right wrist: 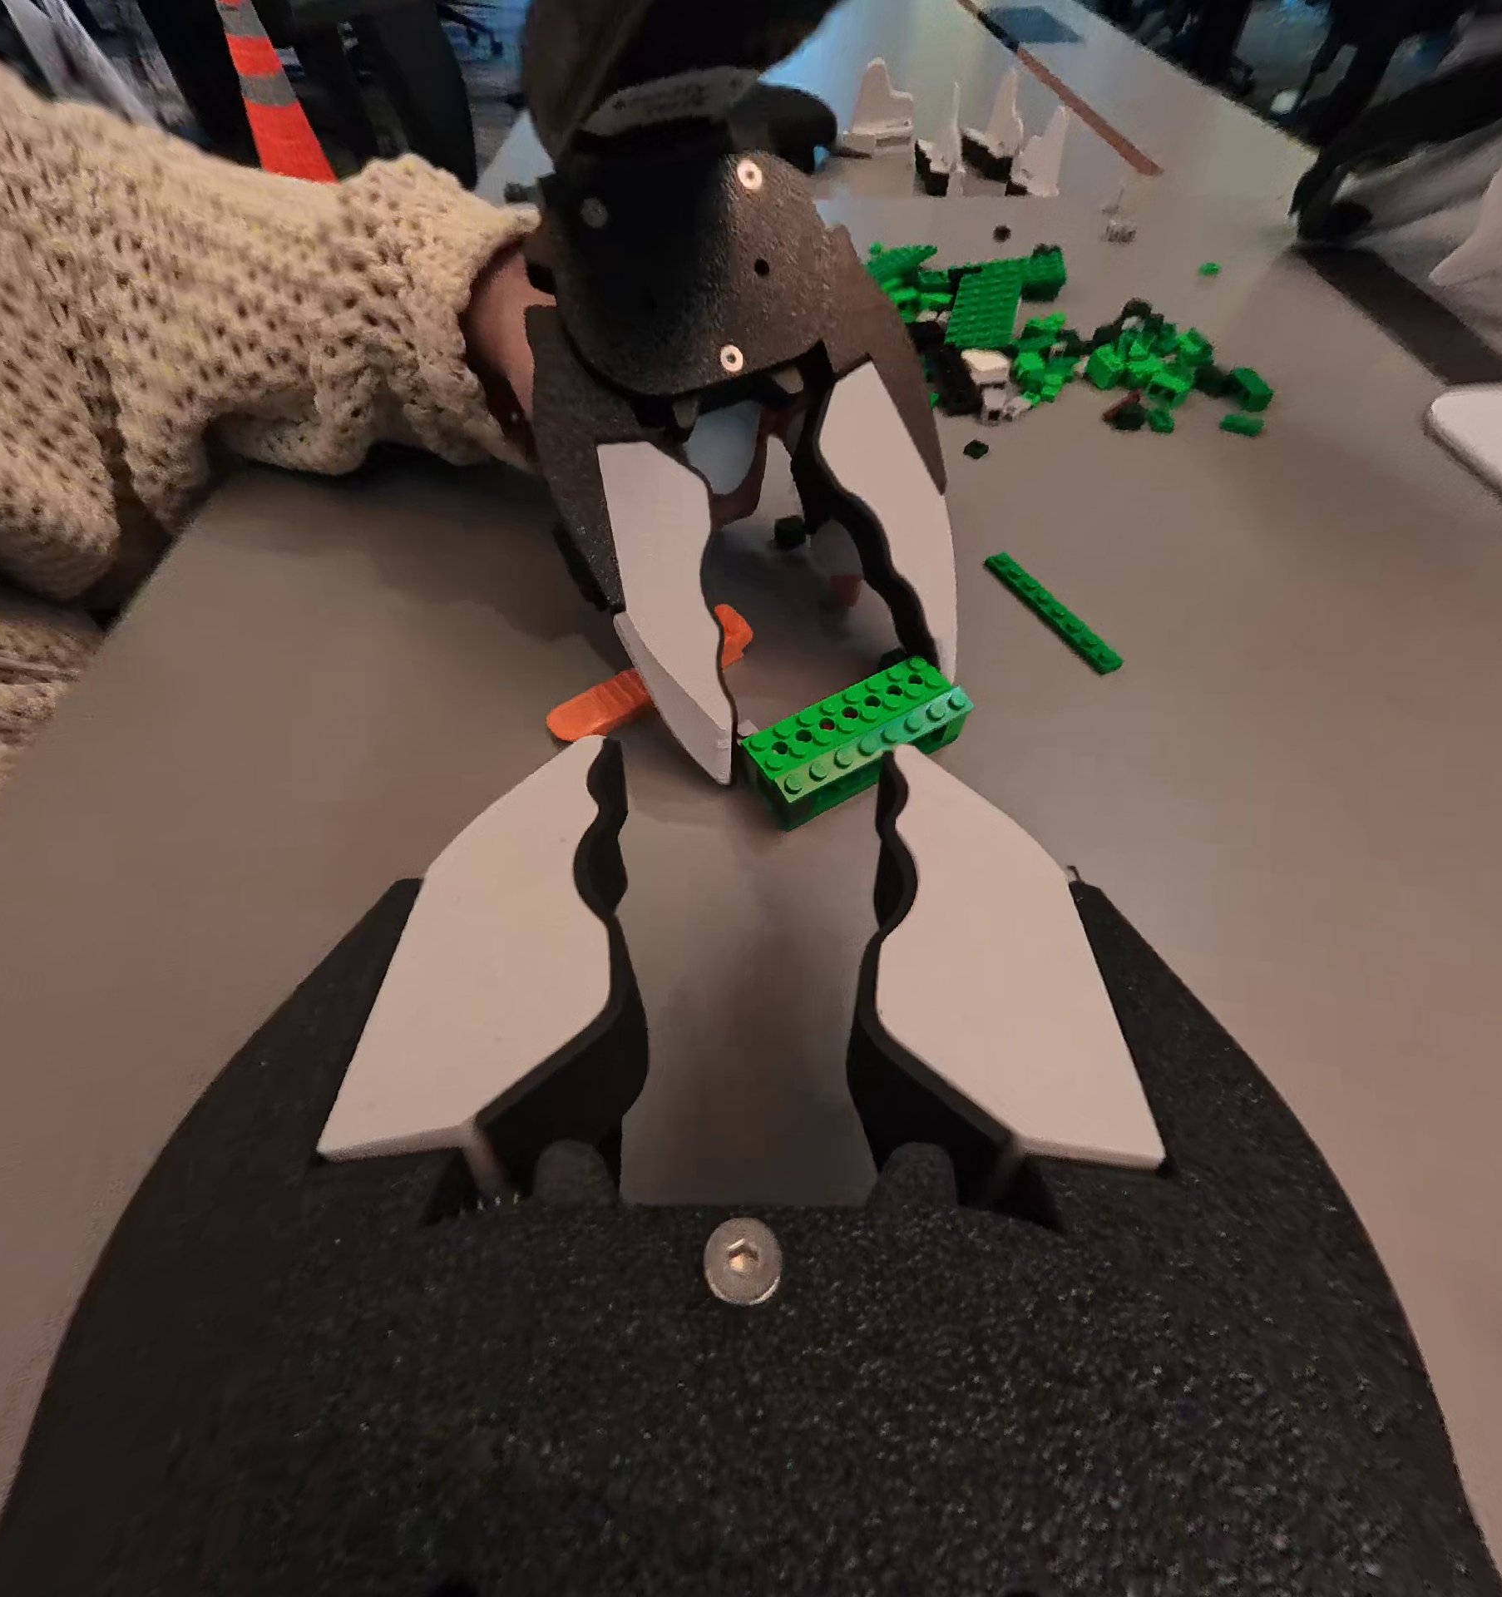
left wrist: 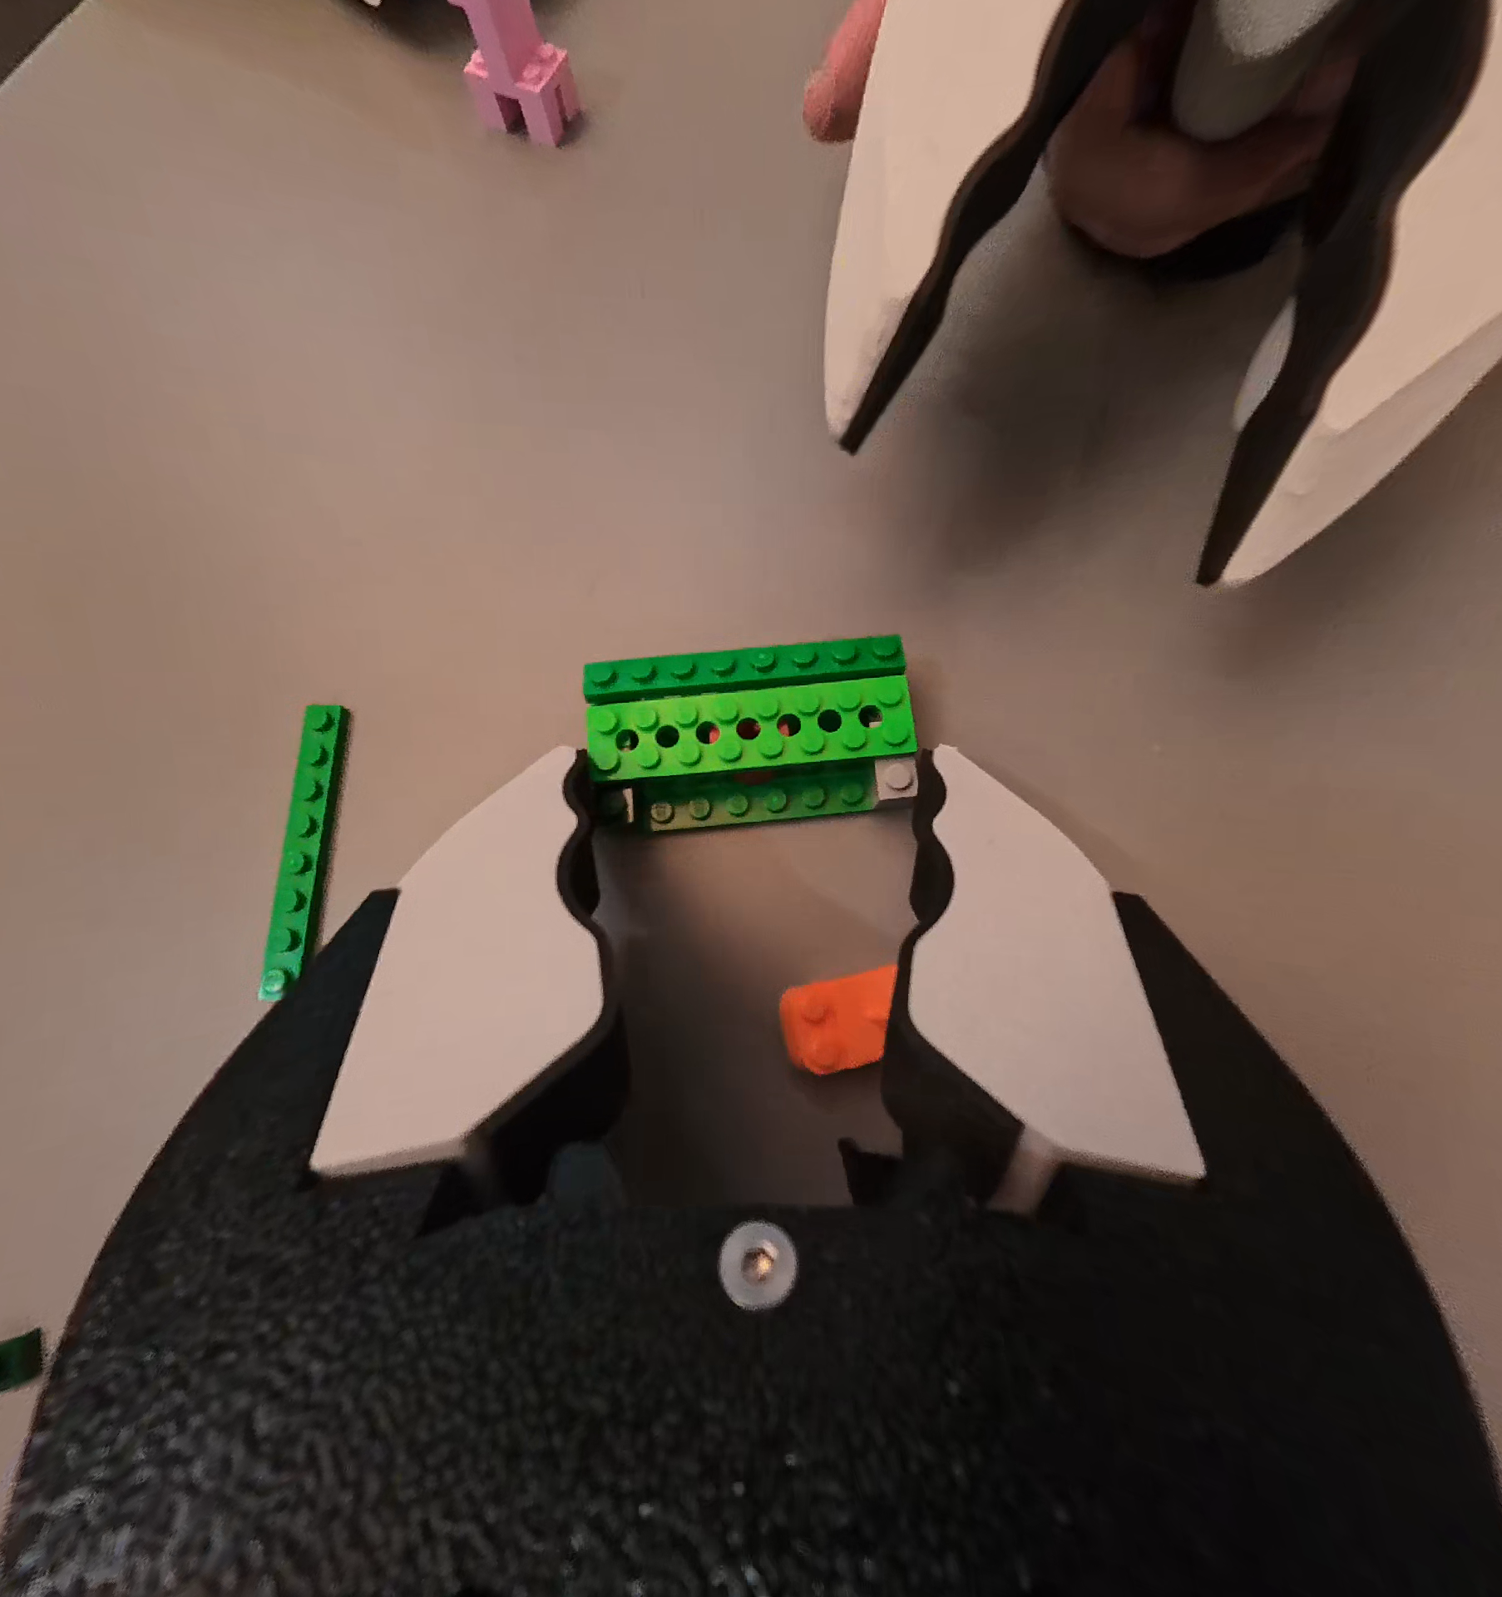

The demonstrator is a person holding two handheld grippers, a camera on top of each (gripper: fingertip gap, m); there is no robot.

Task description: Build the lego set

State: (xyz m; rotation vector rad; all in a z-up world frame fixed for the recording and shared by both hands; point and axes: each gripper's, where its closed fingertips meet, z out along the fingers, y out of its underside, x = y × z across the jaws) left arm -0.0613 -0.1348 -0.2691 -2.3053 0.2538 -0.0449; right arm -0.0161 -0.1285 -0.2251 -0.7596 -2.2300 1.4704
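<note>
A green lego assembly (left wrist: 747, 734) of stacked long bricks and plates, the middle brick with a row of holes, rests on the grey table (left wrist: 385, 432). My left gripper (left wrist: 752, 769) is shut on it, one fingertip at each end. In the right wrist view the left gripper (right wrist: 830, 713) straddles the same assembly (right wrist: 851, 734). My right gripper (right wrist: 743, 760) is open and empty, its tips just in front of the assembly. It also shows at the upper right of the left wrist view (left wrist: 1028, 510), held above the table.
An orange brick separator (left wrist: 838, 1015) lies between the left fingers, also visible (right wrist: 601, 704). A long green plate (left wrist: 302, 851) lies alongside (right wrist: 1054, 613). A pile of green bricks (right wrist: 1076, 346) sits farther back. A pink piece (left wrist: 523, 82), a small dark green tile (left wrist: 11, 1370), and a knitted sleeve (right wrist: 169, 302) are nearby. Some 7 centimetres of space lies between my two pairs of fingers.
</note>
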